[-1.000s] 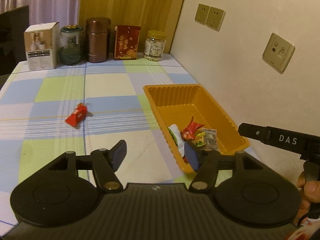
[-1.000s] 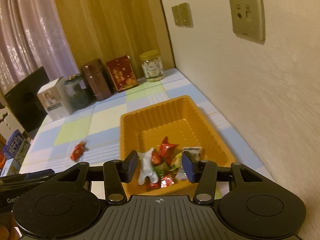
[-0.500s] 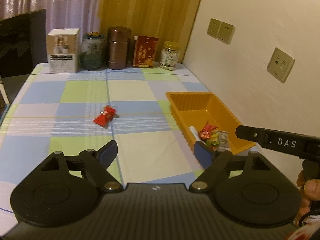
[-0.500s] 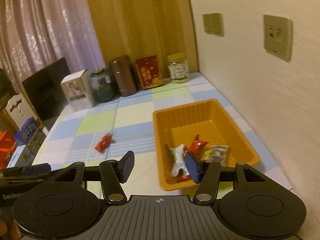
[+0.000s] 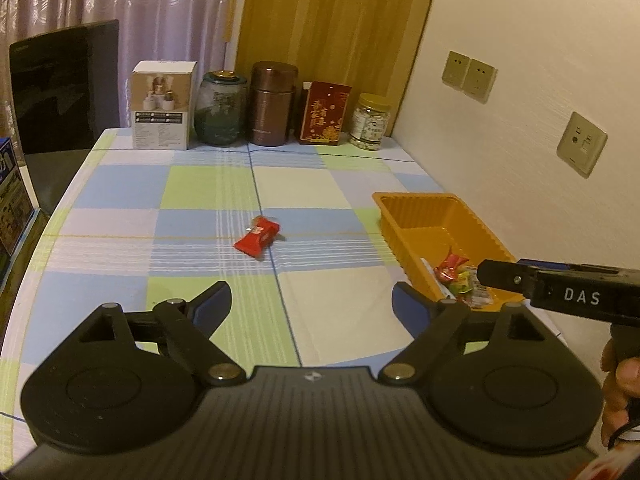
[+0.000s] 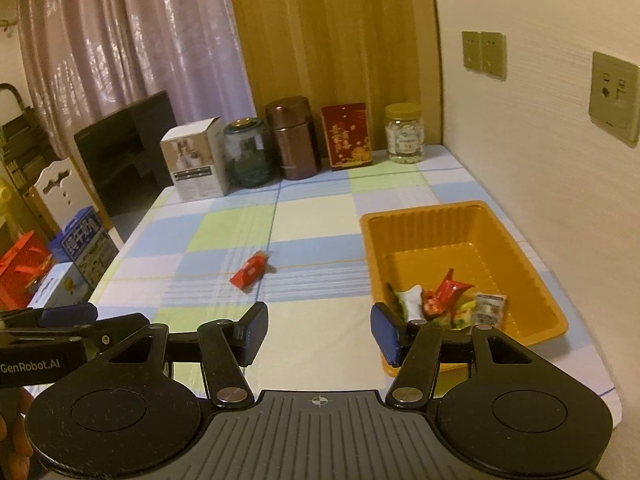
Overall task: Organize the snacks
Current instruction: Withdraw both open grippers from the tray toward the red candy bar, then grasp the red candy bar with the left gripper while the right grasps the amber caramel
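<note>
A red snack packet (image 5: 257,237) lies alone on the checked tablecloth; it also shows in the right wrist view (image 6: 250,271). An orange tray (image 5: 412,208) stands at the right by the wall and holds several wrapped snacks (image 5: 456,274) at its near end; the right wrist view shows the tray (image 6: 472,216) and the snacks (image 6: 444,300) too. My left gripper (image 5: 312,308) is open and empty above the near table, short of the red packet. My right gripper (image 6: 318,330) is open and empty, near the tray's front left corner.
Along the back edge stand a white box (image 5: 162,104), a glass jar (image 5: 219,108), a brown canister (image 5: 271,104), a red box (image 5: 325,113) and a small candy jar (image 5: 370,122). A wall runs along the right; a dark chair (image 5: 60,88) stands left.
Both grippers have pulled back and up from the tray and opened wider. The left view has swung left, so the red packet now sits near its centre.
</note>
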A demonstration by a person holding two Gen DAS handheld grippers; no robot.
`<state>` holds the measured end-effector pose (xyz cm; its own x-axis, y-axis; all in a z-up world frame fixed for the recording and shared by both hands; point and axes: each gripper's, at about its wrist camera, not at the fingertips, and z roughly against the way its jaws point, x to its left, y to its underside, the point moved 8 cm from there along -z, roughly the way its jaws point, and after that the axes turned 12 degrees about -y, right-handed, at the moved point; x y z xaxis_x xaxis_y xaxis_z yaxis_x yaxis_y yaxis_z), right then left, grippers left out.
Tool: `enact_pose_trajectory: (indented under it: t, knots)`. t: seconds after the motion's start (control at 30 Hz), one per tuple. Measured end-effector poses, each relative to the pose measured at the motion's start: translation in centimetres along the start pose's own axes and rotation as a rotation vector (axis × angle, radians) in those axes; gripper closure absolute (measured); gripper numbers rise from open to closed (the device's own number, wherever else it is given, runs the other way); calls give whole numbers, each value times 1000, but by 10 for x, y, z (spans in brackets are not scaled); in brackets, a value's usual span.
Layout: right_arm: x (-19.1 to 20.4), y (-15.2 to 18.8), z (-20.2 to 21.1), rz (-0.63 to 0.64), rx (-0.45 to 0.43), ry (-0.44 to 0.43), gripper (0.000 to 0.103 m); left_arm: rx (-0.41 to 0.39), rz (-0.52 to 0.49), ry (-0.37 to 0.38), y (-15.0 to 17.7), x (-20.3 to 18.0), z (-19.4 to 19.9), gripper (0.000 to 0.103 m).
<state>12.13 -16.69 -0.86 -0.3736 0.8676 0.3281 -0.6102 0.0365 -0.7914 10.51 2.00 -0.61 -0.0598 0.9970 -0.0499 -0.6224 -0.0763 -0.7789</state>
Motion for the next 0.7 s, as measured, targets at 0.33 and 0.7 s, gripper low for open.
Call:
enact_pose_trajectory:
  t: [0.33,0.7]
  knots:
    - [8,4,-19,4,21,-17,45,20,20,-10,2,19,-16,16]
    - [11,5,-58,-1,36,-42,45,53,9,-10,1,32,-58,16]
